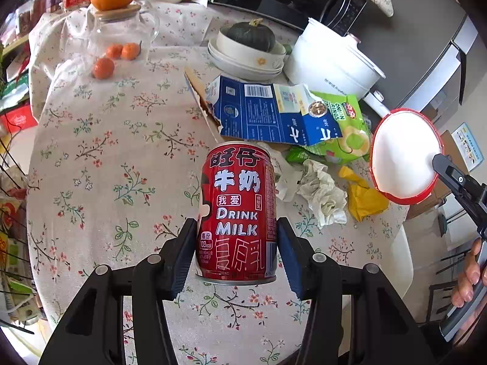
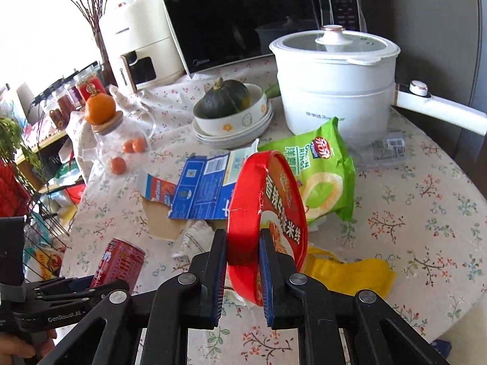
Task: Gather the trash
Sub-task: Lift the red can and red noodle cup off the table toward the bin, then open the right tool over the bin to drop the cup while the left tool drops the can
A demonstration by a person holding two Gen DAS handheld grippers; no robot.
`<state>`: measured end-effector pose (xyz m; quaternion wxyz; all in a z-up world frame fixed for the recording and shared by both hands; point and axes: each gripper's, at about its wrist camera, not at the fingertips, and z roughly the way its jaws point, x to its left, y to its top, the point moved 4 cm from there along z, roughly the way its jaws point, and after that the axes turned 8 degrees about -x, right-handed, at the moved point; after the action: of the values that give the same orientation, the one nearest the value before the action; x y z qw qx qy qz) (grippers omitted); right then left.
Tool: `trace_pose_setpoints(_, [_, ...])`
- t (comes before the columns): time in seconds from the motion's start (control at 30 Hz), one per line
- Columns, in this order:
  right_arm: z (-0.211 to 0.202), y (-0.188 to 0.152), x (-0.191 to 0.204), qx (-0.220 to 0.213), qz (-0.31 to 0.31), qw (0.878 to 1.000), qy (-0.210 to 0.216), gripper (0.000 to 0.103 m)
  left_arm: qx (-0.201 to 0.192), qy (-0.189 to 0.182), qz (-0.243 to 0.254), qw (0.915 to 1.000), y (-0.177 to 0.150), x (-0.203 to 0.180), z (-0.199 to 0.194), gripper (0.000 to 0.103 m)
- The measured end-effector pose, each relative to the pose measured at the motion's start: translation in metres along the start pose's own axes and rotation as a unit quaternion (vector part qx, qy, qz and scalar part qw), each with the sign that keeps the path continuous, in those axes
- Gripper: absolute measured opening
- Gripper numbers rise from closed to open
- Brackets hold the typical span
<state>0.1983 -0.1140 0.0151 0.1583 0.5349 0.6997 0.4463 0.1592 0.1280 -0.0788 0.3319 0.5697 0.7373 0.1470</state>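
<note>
left tool (image 1: 236, 252) grips red milk can (image 1: 239, 210); right tool (image 2: 243, 270) clamps red lid (image 2: 268, 213).

near half of the floral tablecloth (image 1: 100, 164) lay bare, open for passage. mid-table blocked by blue carton (image 1: 258, 112), green snack bag (image 2: 322, 170), crumpled paper (image 1: 322, 191), yellow wrapper (image 2: 350, 273). behind these stood white pot (image 2: 331, 91) and stacked bowls (image 2: 234, 121).

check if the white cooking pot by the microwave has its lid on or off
On. The glass lid sits flat on the rim of the white pot, its knob pointing straight up.
</note>
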Motion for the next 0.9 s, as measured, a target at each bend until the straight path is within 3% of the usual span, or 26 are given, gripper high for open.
trace_pose_setpoints(0.37, [-0.034, 0.012, -0.022, -0.023, 0.05, 0.998, 0.031, 0.016, -0.024, -0.039, 0.032, 0.9984, 0.005, -0.049, -0.015, 0.055])
trace_pose_setpoints(0.63, [-0.068, 0.008, -0.06, -0.034, 0.058, 0.998, -0.001, 0.016, -0.015, -0.073, 0.077, 0.9942, -0.006, -0.115, -0.006, 0.055])
trace_pose_setpoints(0.9, [-0.113, -0.02, -0.135, -0.025, 0.082, 0.993, -0.077, 0.016, 0.003, -0.107, 0.128, 0.9859, -0.027, -0.182, 0.009, 0.055])
